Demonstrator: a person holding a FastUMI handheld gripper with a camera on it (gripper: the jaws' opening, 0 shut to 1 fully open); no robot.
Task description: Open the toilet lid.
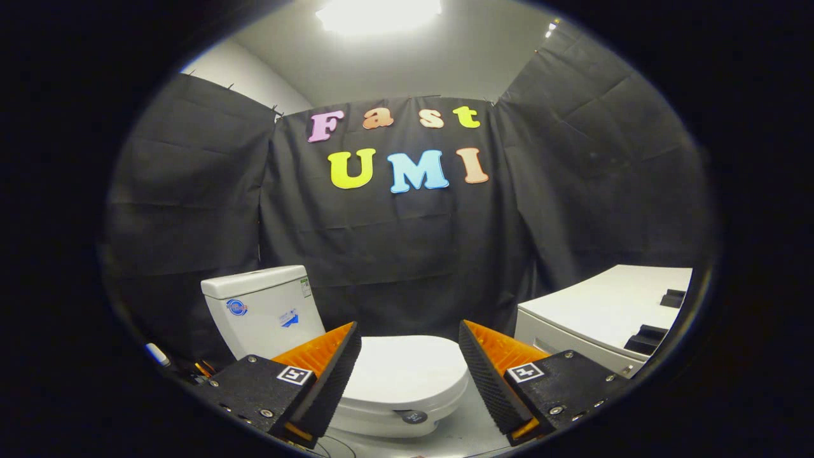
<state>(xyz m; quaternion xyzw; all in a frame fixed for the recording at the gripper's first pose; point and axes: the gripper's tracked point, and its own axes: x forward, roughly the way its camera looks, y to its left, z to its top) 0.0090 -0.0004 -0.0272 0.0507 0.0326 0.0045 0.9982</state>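
The toilet (356, 356) is sitting on the floor (458, 436) ahead of the gripper (410, 356), its lid (407, 369) lying down flat and showing between and just beyond the two spread fingers (331, 375), which are touching nothing. The tank (261, 308) is standing behind the lid, to its left, backing onto the cloth wall (407, 254). A cabinet (598, 318) is standing to the right of the toilet (two small blocks (645, 338) are resting on its top near the right edge), apart from the bowl.
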